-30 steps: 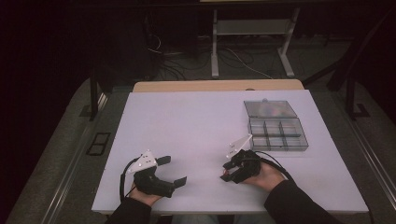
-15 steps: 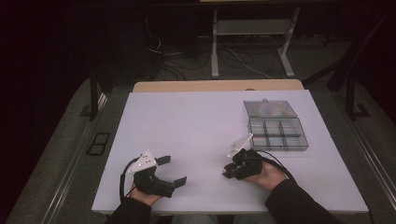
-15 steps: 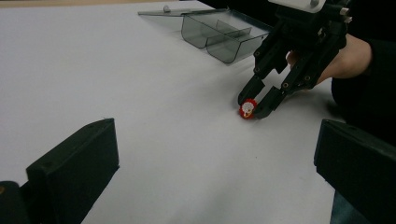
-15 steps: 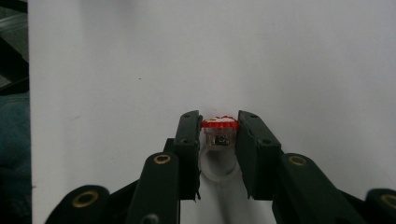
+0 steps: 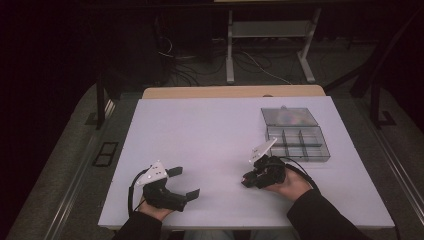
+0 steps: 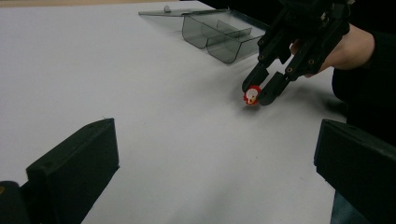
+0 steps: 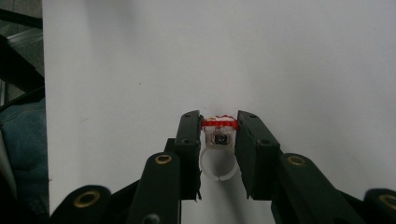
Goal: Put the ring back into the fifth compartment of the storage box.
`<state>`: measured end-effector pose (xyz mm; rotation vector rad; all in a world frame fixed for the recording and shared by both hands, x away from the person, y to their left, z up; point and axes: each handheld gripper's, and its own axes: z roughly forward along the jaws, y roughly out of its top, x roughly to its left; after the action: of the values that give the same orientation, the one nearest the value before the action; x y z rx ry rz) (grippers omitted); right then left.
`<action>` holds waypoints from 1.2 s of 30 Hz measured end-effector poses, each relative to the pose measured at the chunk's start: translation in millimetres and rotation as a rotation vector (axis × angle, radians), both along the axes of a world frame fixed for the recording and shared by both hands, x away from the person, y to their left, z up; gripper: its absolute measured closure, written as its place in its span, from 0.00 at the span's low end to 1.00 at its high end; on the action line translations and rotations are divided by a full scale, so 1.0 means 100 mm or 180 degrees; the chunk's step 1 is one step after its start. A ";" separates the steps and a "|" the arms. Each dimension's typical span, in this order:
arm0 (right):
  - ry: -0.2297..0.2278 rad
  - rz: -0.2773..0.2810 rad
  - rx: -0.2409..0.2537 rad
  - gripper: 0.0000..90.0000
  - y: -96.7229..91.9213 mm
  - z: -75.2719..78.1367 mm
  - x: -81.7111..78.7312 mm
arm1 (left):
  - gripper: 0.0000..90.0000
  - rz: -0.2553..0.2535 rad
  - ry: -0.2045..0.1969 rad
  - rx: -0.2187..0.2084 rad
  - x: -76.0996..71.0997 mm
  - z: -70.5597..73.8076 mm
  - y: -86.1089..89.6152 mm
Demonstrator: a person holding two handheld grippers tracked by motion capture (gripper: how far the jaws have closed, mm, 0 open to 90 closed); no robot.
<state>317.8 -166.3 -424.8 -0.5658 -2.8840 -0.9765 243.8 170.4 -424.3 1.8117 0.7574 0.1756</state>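
Bare white table (image 5: 210,145); right gripper (image 7: 219,135) clamps ring (image 7: 219,127) mid-table.

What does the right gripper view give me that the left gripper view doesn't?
Right gripper view alone: the ring's white band and small square mount under its red top, pinched between the right gripper jaws. Left gripper view alone: the open divided box beyond, and the left gripper's wide-open jaws. Both: the white table and the ring held just above it.
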 end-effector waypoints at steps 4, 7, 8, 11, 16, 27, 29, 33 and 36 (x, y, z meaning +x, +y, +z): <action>0.0028 -0.0042 0.0039 0.78 -0.04 0.05 0.01 | 0.00 0.0003 0.0002 -0.0004 0.00 0.00 0.00; 0.0038 -0.0062 0.0060 0.78 -0.07 0.07 0.02 | 0.00 0.0002 0.0001 0.0000 0.00 0.00 0.00; 0.0026 -0.0065 0.0064 0.78 -0.08 0.08 0.03 | 0.00 0.0003 -0.0001 -0.0003 0.00 0.00 0.00; 0.0019 -0.0092 0.0095 0.78 -0.12 0.11 0.05 | 0.00 0.0010 0.0003 -0.0009 0.00 0.00 0.00; 0.0032 -0.0141 0.0128 0.78 -0.17 0.15 0.06 | 0.00 0.0006 0.0006 -0.0010 0.00 0.00 0.00; 0.0024 -0.0229 0.0203 0.78 -0.30 0.26 0.09 | 0.00 0.0004 0.0007 -0.0012 0.00 0.00 0.00; 0.0028 -0.0258 0.0218 0.78 -0.33 0.28 0.10 | 0.00 0.0015 0.0004 -0.0016 0.00 0.00 0.00; 0.0052 -0.0304 0.0248 0.78 -0.37 0.30 0.11 | 0.00 0.0017 0.0005 -0.0017 0.00 0.00 0.00; 0.0045 -0.0309 0.0268 0.78 -0.41 0.33 0.12 | 0.00 0.0015 0.0008 -0.0017 0.00 0.00 0.00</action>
<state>329.6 -207.1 -392.2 -0.7091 -2.8109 -1.0957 243.9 170.9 -424.4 1.8055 0.7633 0.1743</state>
